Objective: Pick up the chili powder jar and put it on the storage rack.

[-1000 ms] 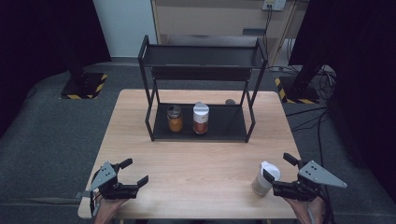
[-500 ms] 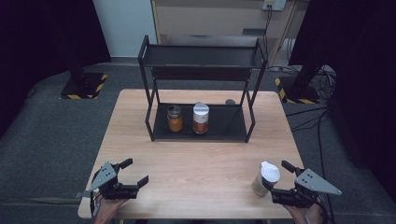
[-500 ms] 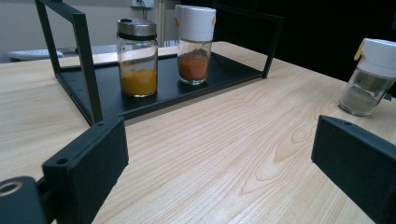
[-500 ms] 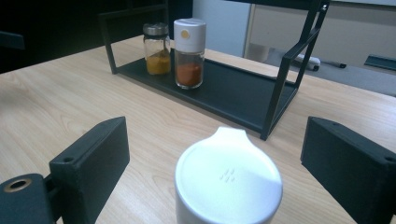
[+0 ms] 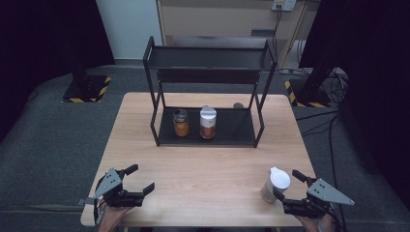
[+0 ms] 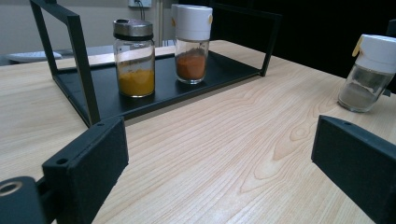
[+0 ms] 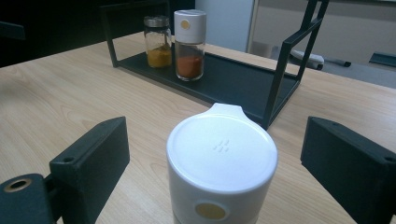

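Right gripper view puts the white-capped jar (image 7: pixel 222 165) at bottom centre, between the spread jaws of the right gripper (image 7: pixel 215 154), not yet touched. Closing squarely on the glass body below the cap should keep it upright. At lower left of the high view, the left gripper (image 5: pixel 137 180) rests spread on the pale wooden table (image 5: pixel 208 169); grey carpet surrounds it.

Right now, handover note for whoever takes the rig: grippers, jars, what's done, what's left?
Right hand-held gripper: open, jaws either side of the white-lidded spice jar at the table's near right, not closed on it.
Left hand-held gripper: open, holding nothing, near left.
Rack bottom shelf: steel-lidded yellow spice jar, white-lidded red spice jar.
Done: two jars shelved.
Left, probably: grasp the third jar and set it on the shelf.
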Available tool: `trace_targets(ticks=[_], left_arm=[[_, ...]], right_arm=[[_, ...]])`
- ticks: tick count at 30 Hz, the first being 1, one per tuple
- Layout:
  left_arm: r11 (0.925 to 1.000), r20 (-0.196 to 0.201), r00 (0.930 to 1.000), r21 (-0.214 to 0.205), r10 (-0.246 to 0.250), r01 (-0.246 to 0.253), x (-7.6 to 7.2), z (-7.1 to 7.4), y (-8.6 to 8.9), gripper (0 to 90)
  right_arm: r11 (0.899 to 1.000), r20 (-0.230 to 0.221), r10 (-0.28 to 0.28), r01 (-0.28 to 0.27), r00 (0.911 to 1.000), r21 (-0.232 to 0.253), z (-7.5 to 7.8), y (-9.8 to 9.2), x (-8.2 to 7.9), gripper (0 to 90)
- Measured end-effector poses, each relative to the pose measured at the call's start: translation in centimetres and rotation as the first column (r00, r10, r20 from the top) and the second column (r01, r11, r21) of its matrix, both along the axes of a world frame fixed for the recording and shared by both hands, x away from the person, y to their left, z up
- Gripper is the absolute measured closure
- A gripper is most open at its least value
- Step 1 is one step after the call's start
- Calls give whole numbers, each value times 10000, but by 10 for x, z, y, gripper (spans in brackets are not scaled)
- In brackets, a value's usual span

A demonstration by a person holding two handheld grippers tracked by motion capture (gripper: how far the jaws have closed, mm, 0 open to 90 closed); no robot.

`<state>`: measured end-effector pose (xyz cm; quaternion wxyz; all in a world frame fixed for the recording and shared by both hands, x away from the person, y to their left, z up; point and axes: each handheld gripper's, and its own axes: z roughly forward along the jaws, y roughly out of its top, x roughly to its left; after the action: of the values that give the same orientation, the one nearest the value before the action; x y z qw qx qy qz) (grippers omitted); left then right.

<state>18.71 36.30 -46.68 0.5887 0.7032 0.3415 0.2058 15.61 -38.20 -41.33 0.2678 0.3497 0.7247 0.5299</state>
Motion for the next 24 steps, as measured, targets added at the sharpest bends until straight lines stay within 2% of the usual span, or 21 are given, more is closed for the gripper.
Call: trace_targets(ticks=[10, 24], left_arm=[[9997, 87, 9997, 71, -224, 223, 2, 0, -2, 28], [9998, 98, 9998, 51, -177, 177, 1, 0, -1, 28]], right_arm=[[9999, 0, 140, -140, 9999, -73, -4, -2, 1, 81], [10000, -73, 100, -100, 9999, -1, -4, -2, 1, 80]])
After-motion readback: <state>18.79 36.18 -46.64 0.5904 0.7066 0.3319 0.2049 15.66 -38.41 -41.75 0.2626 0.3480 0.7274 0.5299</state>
